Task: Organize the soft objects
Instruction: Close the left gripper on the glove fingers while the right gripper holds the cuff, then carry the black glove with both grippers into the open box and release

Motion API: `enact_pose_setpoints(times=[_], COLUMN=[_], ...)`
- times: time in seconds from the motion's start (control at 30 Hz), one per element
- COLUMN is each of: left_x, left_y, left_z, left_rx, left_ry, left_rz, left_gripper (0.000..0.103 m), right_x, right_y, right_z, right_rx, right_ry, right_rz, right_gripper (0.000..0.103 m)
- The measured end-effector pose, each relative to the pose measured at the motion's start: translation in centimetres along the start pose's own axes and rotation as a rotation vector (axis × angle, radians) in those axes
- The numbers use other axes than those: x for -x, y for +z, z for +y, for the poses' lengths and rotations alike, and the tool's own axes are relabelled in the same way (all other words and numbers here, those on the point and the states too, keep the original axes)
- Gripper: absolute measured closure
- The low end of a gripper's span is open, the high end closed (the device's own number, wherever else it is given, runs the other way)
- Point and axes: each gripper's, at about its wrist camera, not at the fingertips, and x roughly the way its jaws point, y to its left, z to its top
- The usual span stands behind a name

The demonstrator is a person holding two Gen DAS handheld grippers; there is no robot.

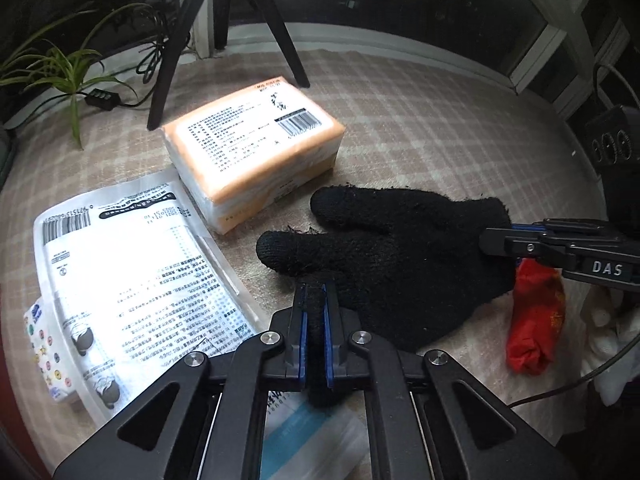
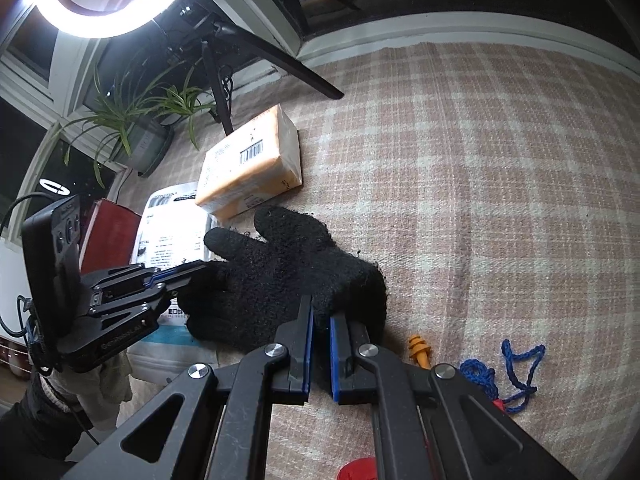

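A black knit glove (image 1: pixel 400 264) lies flat on the plaid cloth (image 1: pixel 440 128), fingers pointing toward the tissue pack. My left gripper (image 1: pixel 315 294) is shut on one of the glove's fingers at its near edge, the black knit pinched between the blue pads. My right gripper (image 1: pixel 486 242) comes in from the right, shut on the glove's cuff. In the right wrist view the glove (image 2: pixel 288 280) spreads ahead of my right gripper (image 2: pixel 321 312), with the cuff between its pads. My left gripper (image 2: pixel 200 270) grips the finger side at the left.
An orange tissue pack (image 1: pixel 256 148) and a white printed plastic bag (image 1: pixel 140 280) lie left of the glove. A red cloth (image 1: pixel 536 320) sits at the right. An orange earplug (image 2: pixel 418 350) and blue cord (image 2: pixel 516 372) lie near. Tripod legs (image 1: pixel 288 52) and a plant (image 1: pixel 68 72) stand behind.
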Motion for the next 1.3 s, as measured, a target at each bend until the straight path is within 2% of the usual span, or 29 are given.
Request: enact_pose_setpoints(times=[0.23,0.33,0.5,0.73,0.77,0.9,1.13,1.3], left_x=[4.2,6.4,10.3,15.4,15.7,18.2,22.5,25.3], left_y=[-0.3,-0.8,-1.1,-2.4,-2.5,-3.9,-7.6,-11.1], left_z=[-0.5,0.1,1.3,4.2,4.5,7.5,12.7,17.8], left_rx=[0.013,0.021,0.054,0.104,0.073,0.123,0.195,0.284], left_ry=[-0.041,-0.087,-0.112,-0.084,-0.115,-0.093,-0.031,0.023], left_rz=[-0.086,-0.136,-0.209,-0.299,-0.317,-0.369,-0.453,-0.495], left_gripper=[0.098,0.098,0.098,0.098,0.098,0.098,0.098,0.098], right_x=[2.7,4.0,5.9,7.6,7.7,7.5,5.5,2.8], right_y=[0.1,0.2,0.1,0.0,-0.1,-0.3,-0.8,-1.0], right_z=[0.9,1.5,4.1,10.7,11.7,16.2,25.1,31.4], right_rx=[0.010,0.009,0.041,0.144,0.159,0.216,0.342,0.402], right_ry=[0.010,0.024,0.045,0.073,0.077,0.102,0.150,0.192], right_rz=[-0.057,-0.086,-0.121,-0.151,-0.155,-0.168,-0.156,-0.131], right_gripper=[0.097,0.097,0.097,0.097,0.097,0.097,0.097,0.097])
